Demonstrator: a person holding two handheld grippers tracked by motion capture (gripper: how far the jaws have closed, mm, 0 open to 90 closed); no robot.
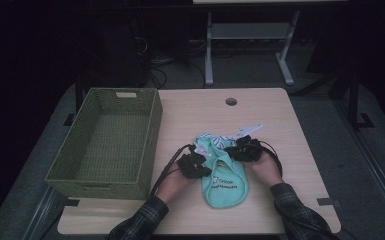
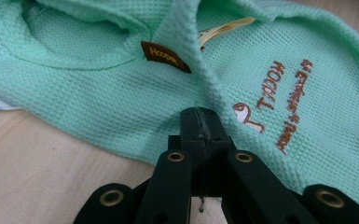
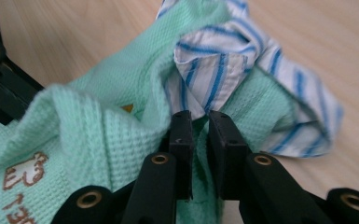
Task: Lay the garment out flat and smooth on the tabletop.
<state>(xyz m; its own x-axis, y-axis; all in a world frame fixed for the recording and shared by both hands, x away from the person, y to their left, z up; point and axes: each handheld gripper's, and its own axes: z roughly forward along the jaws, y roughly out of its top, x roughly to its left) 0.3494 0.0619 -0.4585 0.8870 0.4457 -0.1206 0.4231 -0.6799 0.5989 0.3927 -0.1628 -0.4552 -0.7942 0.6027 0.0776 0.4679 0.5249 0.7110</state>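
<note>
Mint-green waffle-knit garment with brown embroidered lettering lies on light wooden table, near centre, right of green woven basket. Blue-and-white striped cloth sits at its far end. Left gripper: jaws pressed together, pinching garment's left edge. Right gripper: jaws nearly together, pinching green fabric fold beside striped cloth.

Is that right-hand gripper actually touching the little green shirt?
Touching. In the right gripper view, the right gripper has its jaws pinched on a fold of the green shirt, with fabric squeezed between them.
</note>
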